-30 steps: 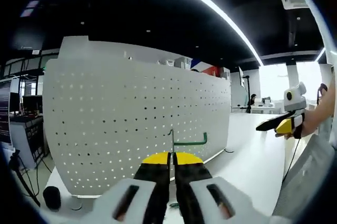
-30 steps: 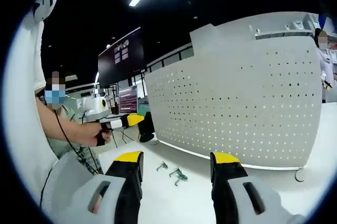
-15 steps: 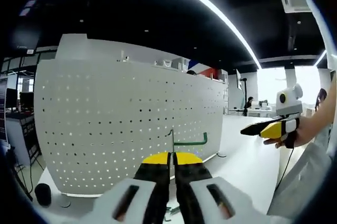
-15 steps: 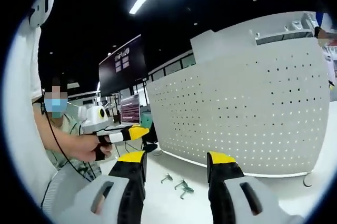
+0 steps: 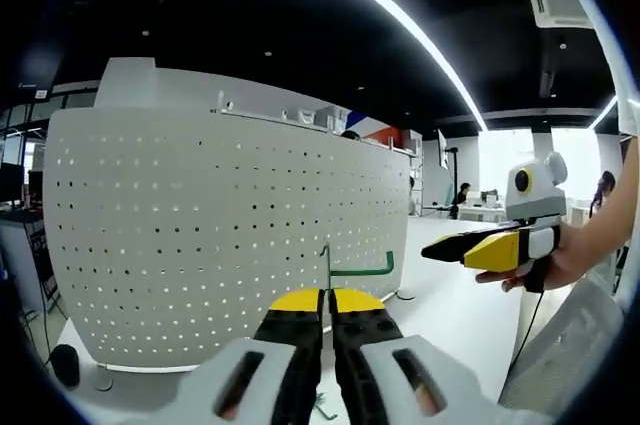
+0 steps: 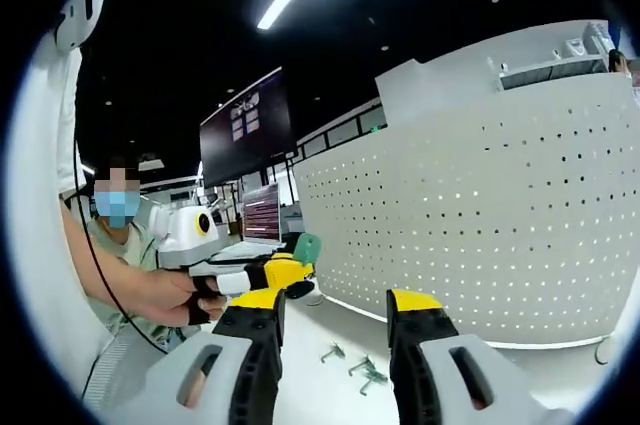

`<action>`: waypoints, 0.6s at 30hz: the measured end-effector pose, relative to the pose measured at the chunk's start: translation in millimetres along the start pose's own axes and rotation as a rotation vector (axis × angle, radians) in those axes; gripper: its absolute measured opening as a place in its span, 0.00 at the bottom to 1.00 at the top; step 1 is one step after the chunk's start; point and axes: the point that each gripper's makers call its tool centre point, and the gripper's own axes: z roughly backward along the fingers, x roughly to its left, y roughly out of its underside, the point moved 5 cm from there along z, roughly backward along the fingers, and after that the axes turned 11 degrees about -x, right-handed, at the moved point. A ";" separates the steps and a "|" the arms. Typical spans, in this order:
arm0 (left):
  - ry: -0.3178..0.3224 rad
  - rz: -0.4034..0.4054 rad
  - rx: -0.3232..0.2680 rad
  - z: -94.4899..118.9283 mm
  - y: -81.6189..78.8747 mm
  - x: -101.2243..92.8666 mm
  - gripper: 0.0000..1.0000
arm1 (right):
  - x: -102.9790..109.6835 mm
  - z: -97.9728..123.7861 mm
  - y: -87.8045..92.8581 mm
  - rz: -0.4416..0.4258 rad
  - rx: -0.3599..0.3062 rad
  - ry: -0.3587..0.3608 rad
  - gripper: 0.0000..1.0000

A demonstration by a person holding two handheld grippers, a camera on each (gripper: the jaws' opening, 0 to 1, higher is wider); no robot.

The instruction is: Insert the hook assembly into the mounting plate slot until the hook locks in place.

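Left gripper view: lower stem of the green hook (image 5: 352, 268) is hidden between the closed yellow tips of the left gripper (image 5: 327, 302); how far it runs down cannot be told. The white pegboard panel (image 5: 220, 235) is cut off at 9 o'clock. Right gripper view: small metal hooks (image 6: 358, 369) on the tabletop at 6 o'clock are too small to make out their form, and partly screened by the right gripper (image 6: 327, 310). The wall screen (image 6: 244, 113) at 10 o'clock carries unreadable text.
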 end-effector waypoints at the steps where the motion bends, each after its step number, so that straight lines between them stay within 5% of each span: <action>1: -0.001 0.002 -0.001 -0.2 -0.3 -0.8 0.01 | 0.5 -1.4 -0.4 0.000 -0.001 -0.007 0.37; 18: 0.045 0.011 -0.006 -12.6 -6.4 -27.6 0.01 | 8.4 -27.1 -9.1 -0.010 -0.042 -0.059 0.20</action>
